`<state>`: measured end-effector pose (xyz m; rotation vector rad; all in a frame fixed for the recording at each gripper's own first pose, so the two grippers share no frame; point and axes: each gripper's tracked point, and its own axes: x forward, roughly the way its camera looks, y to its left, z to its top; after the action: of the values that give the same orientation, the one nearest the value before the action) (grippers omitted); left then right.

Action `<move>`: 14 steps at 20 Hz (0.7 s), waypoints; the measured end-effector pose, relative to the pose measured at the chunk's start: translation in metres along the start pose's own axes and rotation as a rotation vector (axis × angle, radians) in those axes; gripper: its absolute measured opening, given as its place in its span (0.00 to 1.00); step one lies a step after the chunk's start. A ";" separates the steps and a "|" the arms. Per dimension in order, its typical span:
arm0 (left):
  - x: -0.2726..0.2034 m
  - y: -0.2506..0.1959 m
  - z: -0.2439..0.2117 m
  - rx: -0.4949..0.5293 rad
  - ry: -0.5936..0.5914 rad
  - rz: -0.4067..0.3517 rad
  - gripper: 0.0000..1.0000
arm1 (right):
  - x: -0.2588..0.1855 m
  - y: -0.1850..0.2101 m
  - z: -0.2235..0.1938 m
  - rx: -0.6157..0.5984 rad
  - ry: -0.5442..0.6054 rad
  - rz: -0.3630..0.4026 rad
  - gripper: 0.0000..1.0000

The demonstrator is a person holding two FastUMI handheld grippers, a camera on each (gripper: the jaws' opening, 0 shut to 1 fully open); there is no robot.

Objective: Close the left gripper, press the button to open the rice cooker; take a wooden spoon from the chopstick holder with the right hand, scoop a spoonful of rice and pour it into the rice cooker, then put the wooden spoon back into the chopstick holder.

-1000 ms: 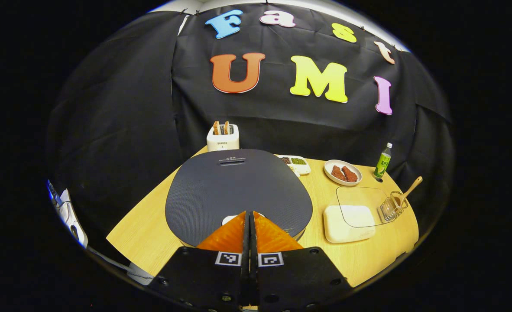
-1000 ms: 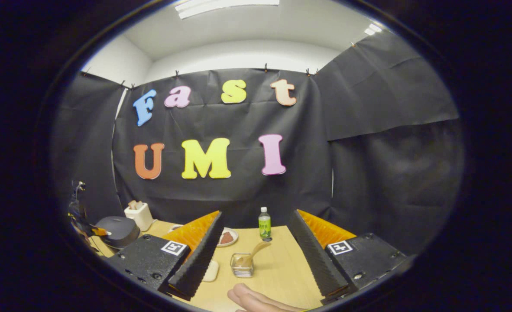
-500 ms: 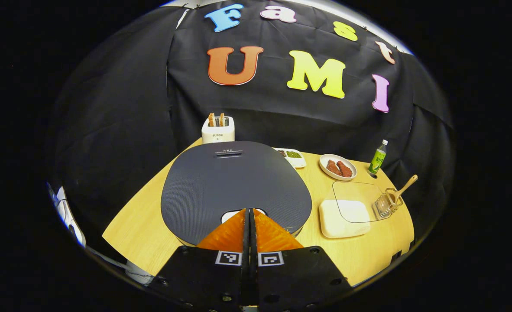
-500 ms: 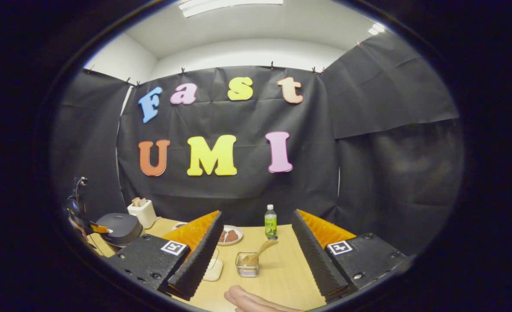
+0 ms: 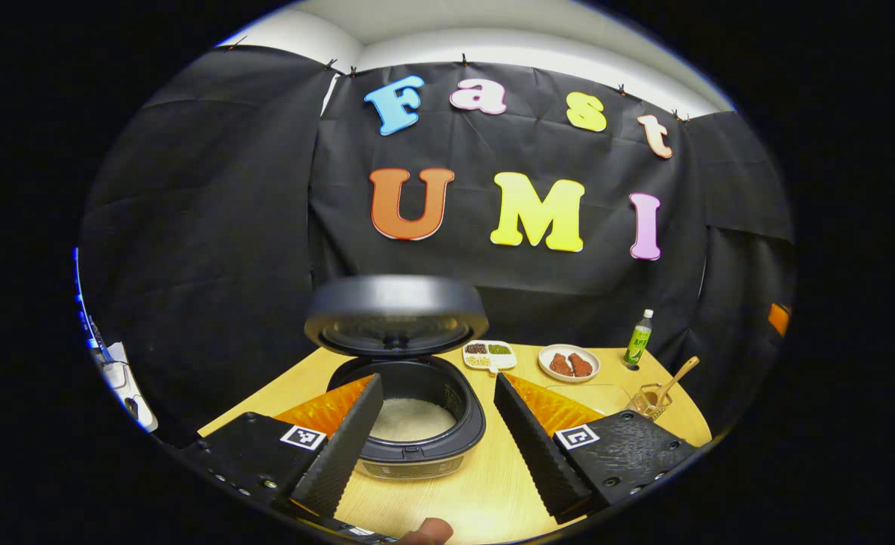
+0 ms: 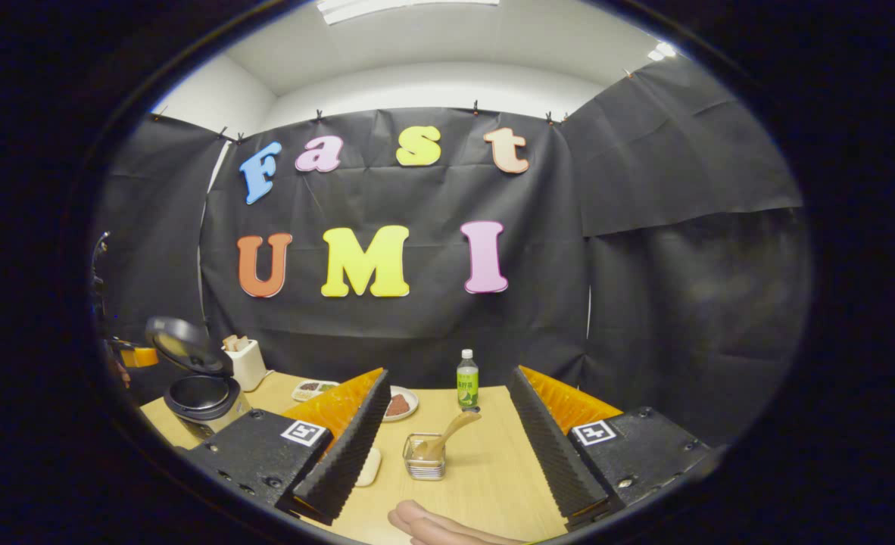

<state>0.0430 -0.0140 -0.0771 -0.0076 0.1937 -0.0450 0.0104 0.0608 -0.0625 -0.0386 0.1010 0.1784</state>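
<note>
Rice cooker (image 5: 406,424): on the worktop (image 5: 485,492), lid (image 5: 396,312) raised, white rice in the pot; at far left in the right gripper view.
Left gripper (image 5: 438,424): jaws spread wide, holding nothing, cooker between them.
Right gripper (image 6: 447,431): jaws wide apart, empty, above the worktop.
Wooden spoon (image 6: 440,441): standing tilted in the chopstick holder (image 6: 424,462), between the right jaws.
Green bottle (image 6: 467,380): upright behind the holder.

Bright overhead light, fisheye-warped edges
</note>
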 end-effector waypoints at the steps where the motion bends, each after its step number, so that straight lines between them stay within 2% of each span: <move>1: -0.011 0.004 0.006 0.022 -0.025 0.012 0.95 | 0.003 -0.001 -0.004 -0.001 0.005 -0.002 1.00; 9: -0.063 0.003 0.016 0.032 -0.123 -0.014 0.96 | 0.036 -0.002 -0.042 0.020 0.066 -0.009 1.00; 11: -0.071 0.001 0.010 0.035 -0.126 -0.016 0.96 | 0.050 -0.005 -0.064 0.036 0.123 -0.022 1.00; 14: -0.083 -0.004 0.005 0.051 -0.140 -0.022 0.96 | 0.073 -0.001 -0.092 0.079 0.181 0.010 1.00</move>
<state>-0.0379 -0.0138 -0.0560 0.0381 0.0527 -0.0714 0.0727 0.0680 -0.1613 0.0242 0.2886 0.1802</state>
